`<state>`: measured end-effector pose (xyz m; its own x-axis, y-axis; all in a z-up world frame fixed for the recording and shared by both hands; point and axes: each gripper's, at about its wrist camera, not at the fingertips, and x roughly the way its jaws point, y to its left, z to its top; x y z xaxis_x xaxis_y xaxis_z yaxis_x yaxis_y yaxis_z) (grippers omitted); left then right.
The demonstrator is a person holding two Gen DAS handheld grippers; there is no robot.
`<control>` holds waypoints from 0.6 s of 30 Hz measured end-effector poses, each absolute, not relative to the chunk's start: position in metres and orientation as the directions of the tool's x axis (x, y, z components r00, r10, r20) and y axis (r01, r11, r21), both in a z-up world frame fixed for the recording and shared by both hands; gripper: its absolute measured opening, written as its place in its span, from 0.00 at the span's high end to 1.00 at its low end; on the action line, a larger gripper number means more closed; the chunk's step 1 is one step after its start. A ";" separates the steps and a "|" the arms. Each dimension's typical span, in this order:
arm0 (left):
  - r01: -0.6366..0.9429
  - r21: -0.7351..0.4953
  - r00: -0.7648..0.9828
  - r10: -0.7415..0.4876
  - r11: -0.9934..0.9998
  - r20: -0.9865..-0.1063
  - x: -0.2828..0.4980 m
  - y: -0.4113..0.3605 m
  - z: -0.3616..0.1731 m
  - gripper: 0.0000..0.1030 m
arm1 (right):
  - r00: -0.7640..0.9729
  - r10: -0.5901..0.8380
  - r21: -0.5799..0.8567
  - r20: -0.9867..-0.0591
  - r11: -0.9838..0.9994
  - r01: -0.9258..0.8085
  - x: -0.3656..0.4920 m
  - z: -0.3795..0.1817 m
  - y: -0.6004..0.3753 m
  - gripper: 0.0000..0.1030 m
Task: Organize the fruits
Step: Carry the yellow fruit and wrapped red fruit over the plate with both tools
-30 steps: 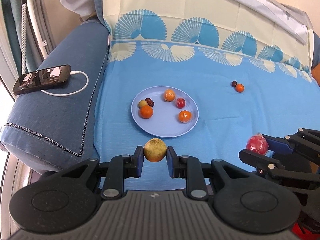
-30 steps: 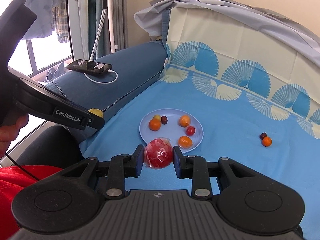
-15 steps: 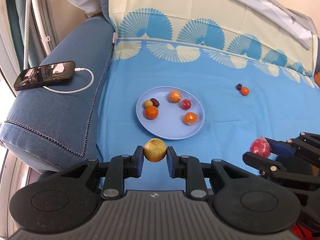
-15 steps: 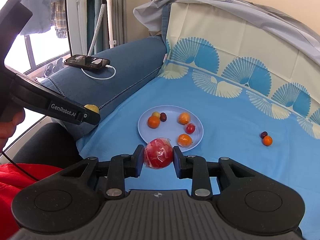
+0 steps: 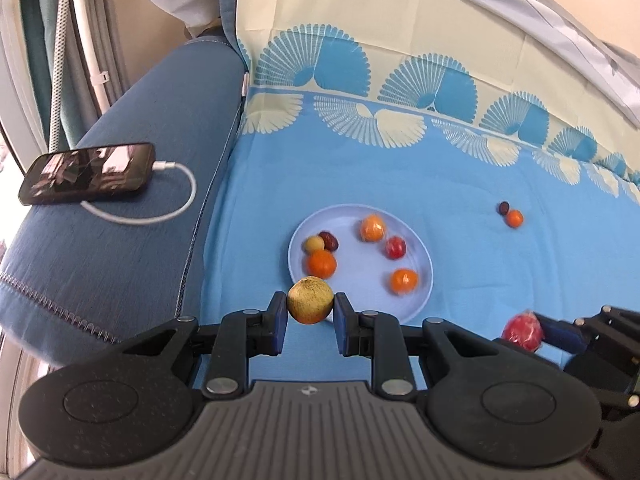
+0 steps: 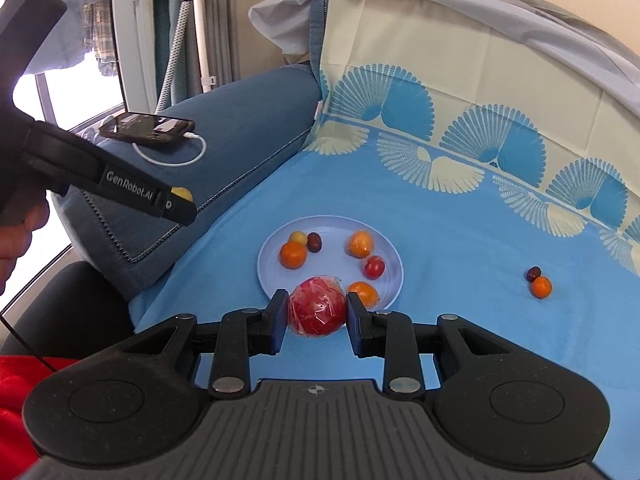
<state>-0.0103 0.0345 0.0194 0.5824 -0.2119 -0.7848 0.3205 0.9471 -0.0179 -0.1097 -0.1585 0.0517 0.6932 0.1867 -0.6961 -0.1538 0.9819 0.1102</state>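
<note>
Plate (image 5: 424,276) – 5 fruits; 2 loose fruits (image 5: 510,214); 2 gripped.

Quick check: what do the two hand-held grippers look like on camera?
Both are black plastic with blue pads and silver pivot pins over a ribbed grey base. The left hand-held gripper carries white "GenRobot.AI" lettering; the right hand-held gripper matches.

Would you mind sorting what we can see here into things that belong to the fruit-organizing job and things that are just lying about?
Part of the job:
- yellow fruit in the left gripper
- wrapped red fruit in the right gripper
- plate with six fruits
- loose orange fruit and dark fruit on the sheet

Just lying about:
- phone
- charging cable
</note>
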 end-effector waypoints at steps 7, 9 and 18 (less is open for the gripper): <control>0.351 -0.043 0.539 -0.240 0.935 -0.808 0.029 0.013 0.005 0.74 | 0.675 0.175 0.112 -0.717 0.984 -0.136 -0.069 0.033 -0.162 0.69; 0.361 -0.044 0.524 -0.241 0.932 -0.817 0.039 0.008 -0.002 0.74 | 0.671 0.171 0.108 -0.722 0.985 -0.134 -0.056 0.026 -0.163 0.69; 0.384 -0.035 0.449 -0.219 0.923 -0.866 0.089 -0.016 -0.046 0.74 | 0.624 0.171 0.112 -0.763 0.985 -0.133 -0.001 -0.017 -0.165 0.69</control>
